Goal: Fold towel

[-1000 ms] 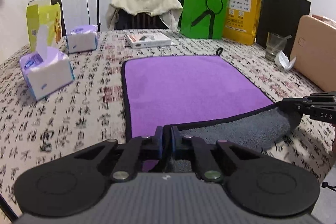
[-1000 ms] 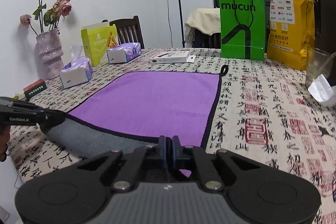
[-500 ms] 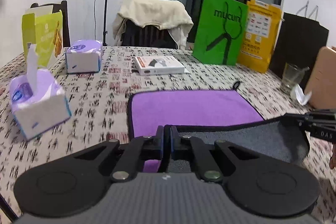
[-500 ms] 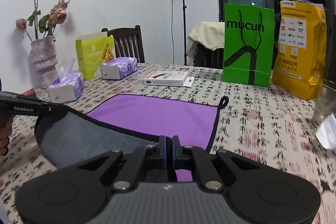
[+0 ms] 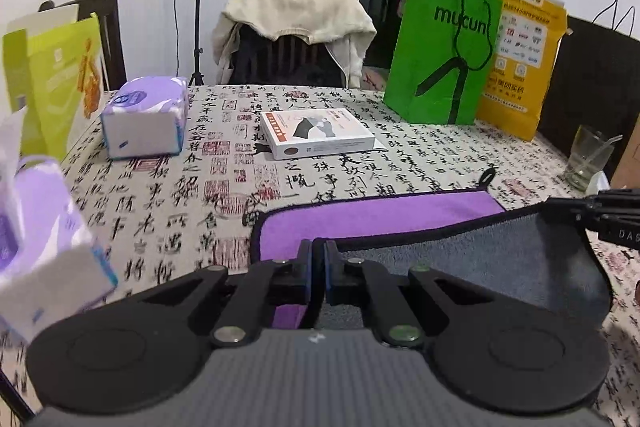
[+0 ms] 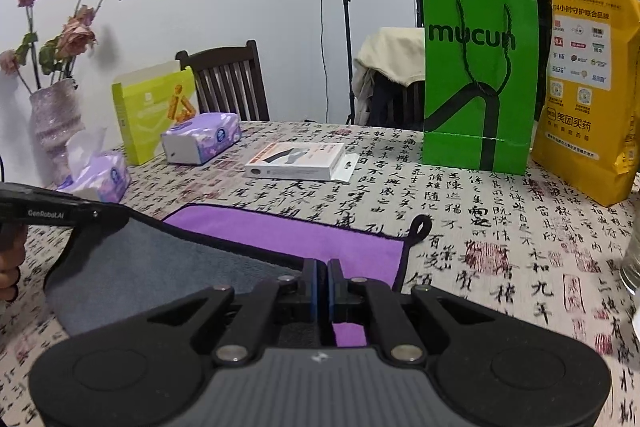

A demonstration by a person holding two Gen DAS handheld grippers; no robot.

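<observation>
Both grippers are up off the worktop (image 5: 192, 195) with the near edge of the towel (image 5: 380, 217) carried between them. The left gripper (image 5: 319, 267) has its jaws pressed together on the left corner, cloth pinched between them; the right gripper (image 6: 322, 287) is clamped the same way on the right corner. That is why the grey underside sags in a shallow curve from one grip to the other: two corners held, the middle hanging free. The far part of the towel lies flat, purple face up, so this looks like the first fold in mid-carry, with the lifted edge heading for the far edge.

The left view catches the other gripper side-on at the right of the picture, and a glass (image 5: 588, 161) beyond it. The right view gives what that one lacks: the towel's hanging loop (image 6: 420, 229) at the far right corner, a good landing mark, plus a vase of dried roses (image 6: 52, 119) on the left.
</observation>
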